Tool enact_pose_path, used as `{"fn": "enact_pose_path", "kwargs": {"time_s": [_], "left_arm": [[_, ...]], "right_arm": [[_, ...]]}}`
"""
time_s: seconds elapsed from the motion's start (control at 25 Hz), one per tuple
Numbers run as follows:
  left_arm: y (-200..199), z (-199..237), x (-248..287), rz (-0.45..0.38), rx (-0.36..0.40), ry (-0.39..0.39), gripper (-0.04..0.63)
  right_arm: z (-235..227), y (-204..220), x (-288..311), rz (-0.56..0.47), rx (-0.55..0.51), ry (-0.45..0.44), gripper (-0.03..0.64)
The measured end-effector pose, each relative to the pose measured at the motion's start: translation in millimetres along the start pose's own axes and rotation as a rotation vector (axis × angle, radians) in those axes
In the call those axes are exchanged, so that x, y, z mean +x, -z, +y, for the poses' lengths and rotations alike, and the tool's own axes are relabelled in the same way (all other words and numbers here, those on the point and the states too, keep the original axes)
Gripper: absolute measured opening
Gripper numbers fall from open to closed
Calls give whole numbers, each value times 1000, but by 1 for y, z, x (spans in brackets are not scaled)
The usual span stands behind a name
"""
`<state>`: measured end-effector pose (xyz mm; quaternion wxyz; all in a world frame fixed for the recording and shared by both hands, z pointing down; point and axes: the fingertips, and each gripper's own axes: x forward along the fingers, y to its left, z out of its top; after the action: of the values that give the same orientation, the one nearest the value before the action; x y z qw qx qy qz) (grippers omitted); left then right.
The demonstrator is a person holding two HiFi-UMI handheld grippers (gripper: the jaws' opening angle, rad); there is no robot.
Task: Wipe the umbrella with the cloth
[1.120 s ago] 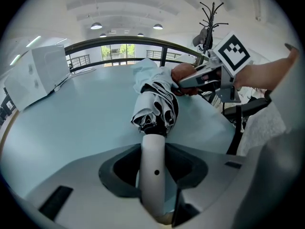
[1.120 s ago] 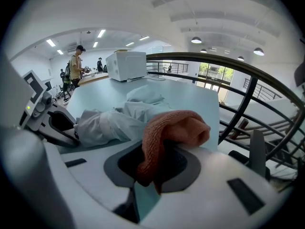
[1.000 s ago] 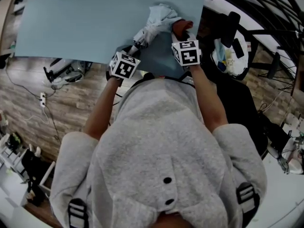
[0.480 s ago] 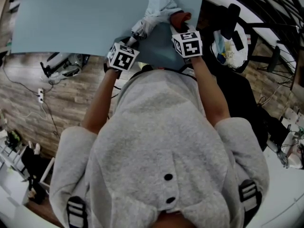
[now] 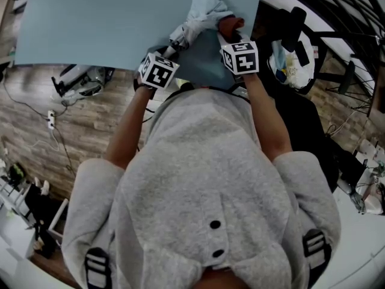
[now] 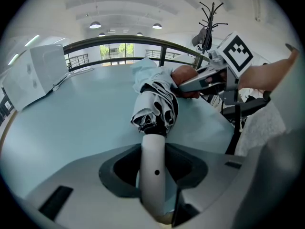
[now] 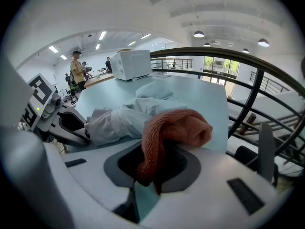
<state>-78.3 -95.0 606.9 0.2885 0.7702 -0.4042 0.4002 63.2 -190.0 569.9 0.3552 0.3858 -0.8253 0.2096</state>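
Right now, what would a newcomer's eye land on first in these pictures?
A folded umbrella lies on the pale blue table, its white handle clamped in the left gripper. Beside its canopy, a rust-coloured cloth is pinched in the right gripper.

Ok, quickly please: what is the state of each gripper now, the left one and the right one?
Left gripper: jaws closed on the umbrella handle.
Right gripper: jaws closed on the cloth.
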Motion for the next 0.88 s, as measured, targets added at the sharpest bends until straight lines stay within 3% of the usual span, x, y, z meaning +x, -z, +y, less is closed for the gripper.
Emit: {"fn": "enact_pose_path", "kwargs": {"time_s": [0.52, 0.88], "left_arm": [[2, 0, -3, -9, -6, 16, 161], [3, 1, -3, -5, -4, 21, 161]], "right_arm": [[25, 2, 1, 18, -5, -24, 81], [61, 4, 8, 36, -73, -84, 81]]}}
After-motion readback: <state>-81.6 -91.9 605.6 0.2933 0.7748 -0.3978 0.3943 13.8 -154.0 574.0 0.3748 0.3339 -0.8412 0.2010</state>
